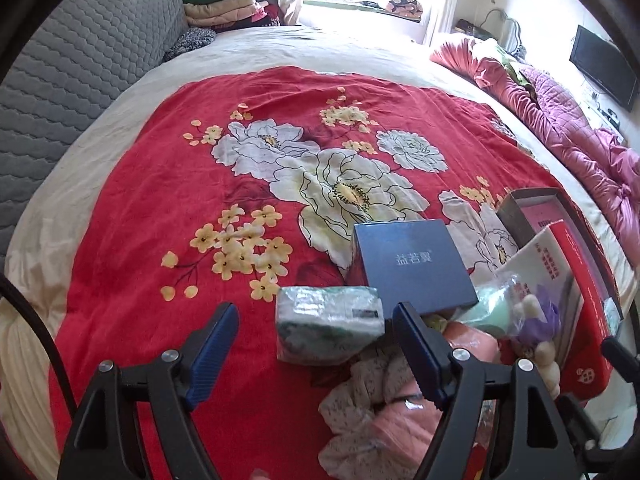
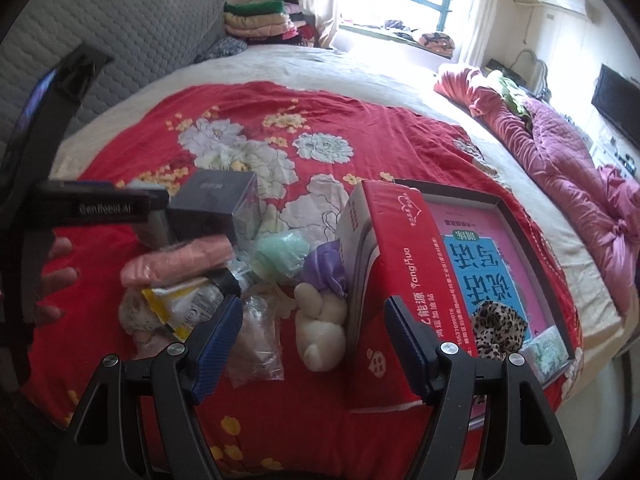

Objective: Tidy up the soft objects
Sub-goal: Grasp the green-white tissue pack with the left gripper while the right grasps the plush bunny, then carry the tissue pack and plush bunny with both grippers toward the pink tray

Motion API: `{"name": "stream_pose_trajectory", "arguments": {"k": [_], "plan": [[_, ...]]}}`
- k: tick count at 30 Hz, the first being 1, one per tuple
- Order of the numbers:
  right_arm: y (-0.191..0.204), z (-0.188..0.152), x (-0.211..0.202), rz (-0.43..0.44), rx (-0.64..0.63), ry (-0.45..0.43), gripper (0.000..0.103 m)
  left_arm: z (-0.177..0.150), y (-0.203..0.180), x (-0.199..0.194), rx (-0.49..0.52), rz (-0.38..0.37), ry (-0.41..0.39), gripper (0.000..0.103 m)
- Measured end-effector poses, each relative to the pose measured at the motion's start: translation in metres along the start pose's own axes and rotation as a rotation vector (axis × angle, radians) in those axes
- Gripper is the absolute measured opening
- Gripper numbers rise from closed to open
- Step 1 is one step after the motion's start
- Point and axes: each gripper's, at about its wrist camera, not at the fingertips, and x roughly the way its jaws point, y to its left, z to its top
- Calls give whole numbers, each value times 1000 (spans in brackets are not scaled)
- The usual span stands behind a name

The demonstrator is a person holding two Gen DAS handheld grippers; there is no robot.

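Observation:
A pile of soft things lies on the red floral bedspread [image 1: 160, 200]. In the left wrist view my left gripper [image 1: 316, 316] is open and empty, with a green-white wrapped pack [image 1: 328, 322] between its fingers and just ahead. A lacy cloth [image 1: 360, 392] and a pink roll [image 1: 400, 420] lie by its right finger. In the right wrist view my right gripper [image 2: 314, 308] is open and empty above a white plush toy [image 2: 322, 334], a clear bag [image 2: 258, 340], a purple cloth [image 2: 326, 266], a mint bundle [image 2: 282, 258], a pink roll [image 2: 180, 262] and a yellow packet [image 2: 184, 306].
A dark blue box [image 1: 412, 264] and an upright red carton [image 2: 384, 280] stand in the pile. A shallow tray with a pink-blue sheet [image 2: 500, 264] holds a leopard cloth [image 2: 496, 330]. A pink quilt [image 2: 560, 168] lies at right, a grey headboard [image 1: 80, 72] at left.

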Motion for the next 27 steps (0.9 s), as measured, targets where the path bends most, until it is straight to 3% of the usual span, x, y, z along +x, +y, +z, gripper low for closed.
{"name": "stream_pose_trajectory", "arguments": {"k": [9,12,14,16,19,27], "plan": [[33,-7,40,-151,-181,75,72,-1,17,15,-64,-102,-9,79],[37,-9,54,-170,-204,116,47,-3,21,17,-76,-143,-16,78],[34,-10,64,-167,-197,149,35,-4,22,18,-85,-177,-16,73],[30,-10,65,-170,-181,145,29,-4,24,18,-99,-208,-18,68],[23,-8,58,-144,-135,116,27,-5,24,17,-106,-232,-25,60],[7,-3,35,-38,-7,69,27,-8,29,14,-126,-249,-9,55]]}}
